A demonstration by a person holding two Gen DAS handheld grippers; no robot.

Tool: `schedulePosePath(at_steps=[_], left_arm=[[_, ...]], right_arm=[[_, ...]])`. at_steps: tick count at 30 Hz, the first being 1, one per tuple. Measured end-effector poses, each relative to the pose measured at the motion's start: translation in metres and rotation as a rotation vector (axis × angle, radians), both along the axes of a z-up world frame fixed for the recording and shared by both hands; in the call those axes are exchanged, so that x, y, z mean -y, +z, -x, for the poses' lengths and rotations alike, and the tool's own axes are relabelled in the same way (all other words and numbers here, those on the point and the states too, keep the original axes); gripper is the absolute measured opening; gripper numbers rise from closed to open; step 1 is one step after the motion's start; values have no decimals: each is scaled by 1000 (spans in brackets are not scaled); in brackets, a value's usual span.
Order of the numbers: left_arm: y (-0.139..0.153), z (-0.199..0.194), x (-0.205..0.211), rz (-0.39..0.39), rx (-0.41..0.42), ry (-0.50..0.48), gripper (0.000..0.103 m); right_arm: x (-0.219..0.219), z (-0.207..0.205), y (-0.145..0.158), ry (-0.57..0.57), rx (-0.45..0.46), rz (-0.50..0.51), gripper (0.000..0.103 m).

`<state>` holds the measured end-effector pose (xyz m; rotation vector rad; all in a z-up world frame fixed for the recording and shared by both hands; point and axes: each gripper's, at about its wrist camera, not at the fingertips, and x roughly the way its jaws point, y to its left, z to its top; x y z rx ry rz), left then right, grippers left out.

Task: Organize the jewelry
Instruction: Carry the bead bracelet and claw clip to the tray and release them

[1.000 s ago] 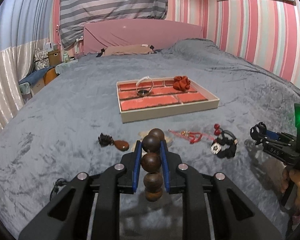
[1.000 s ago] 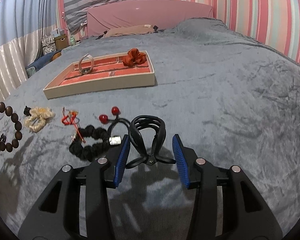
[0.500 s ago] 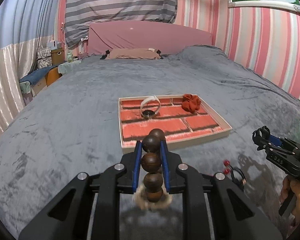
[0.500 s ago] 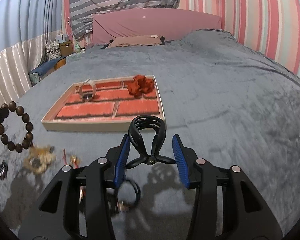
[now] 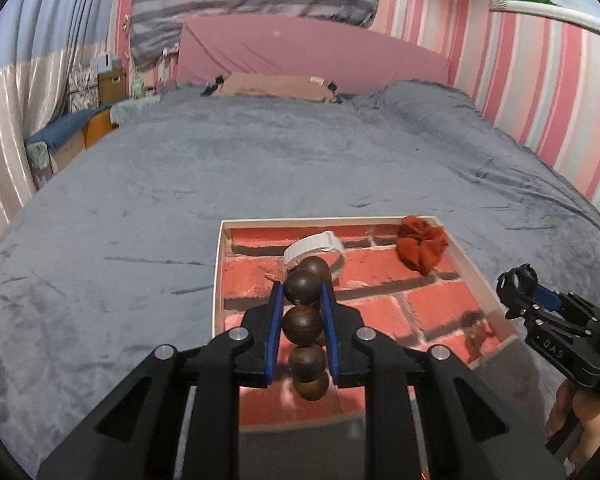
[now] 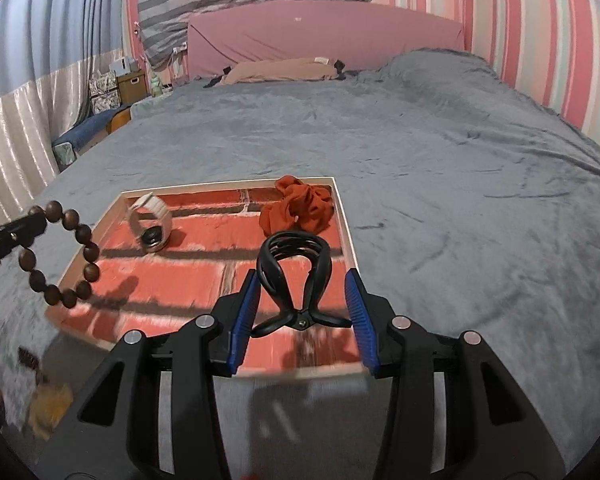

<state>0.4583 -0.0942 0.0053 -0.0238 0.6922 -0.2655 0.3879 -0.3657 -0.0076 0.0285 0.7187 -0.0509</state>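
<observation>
My left gripper [image 5: 302, 292] is shut on a bracelet of dark wooden beads [image 5: 302, 322], which hangs over the near part of the brick-patterned tray [image 5: 218, 264]. In the tray lie a watch with a white strap [image 5: 314, 246] and a red scrunchie [image 5: 422, 250]. My right gripper [image 6: 302, 284] is shut on the handles of a black hair claw clip [image 6: 296, 268], above the tray's near right part [image 6: 346, 220]. The right wrist view also shows the watch [image 6: 150, 222], the scrunchie [image 6: 300, 208] and the bead bracelet [image 6: 66, 256] hanging at the left.
The tray rests on a grey plush bedspread [image 5: 100, 208]. A blurred beige scrunchie [image 6: 50, 404] and a small dark item [image 6: 28, 356] lie on the bed near the tray's front left corner. A pink headboard [image 5: 308, 56] and striped walls stand beyond.
Both grippers have travelled forward across the bed with their loads, from above the loose jewelry to above the tray's near edge. The loose pieces have slid out of view or to the left edge.
</observation>
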Motion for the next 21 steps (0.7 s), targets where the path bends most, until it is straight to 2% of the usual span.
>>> schedulePosePath(at_steps=[5,10,16,21], left_arm=[[-29,-39,1,-32,-57,36,19],[-50,-70,-11,-46,-117,85,19],[-72,-85,-12,-122,-151,121,20],[-78,-85,-7,-163,-141,117,20]], right_arm=[[10,-44,-21,-32,-60,-26,44],[21,-66,-38,-58,-100,-49,44],[16,-76,-47,-45,-119,-21,44],[3,-82,-57,-11,-144,20,44]])
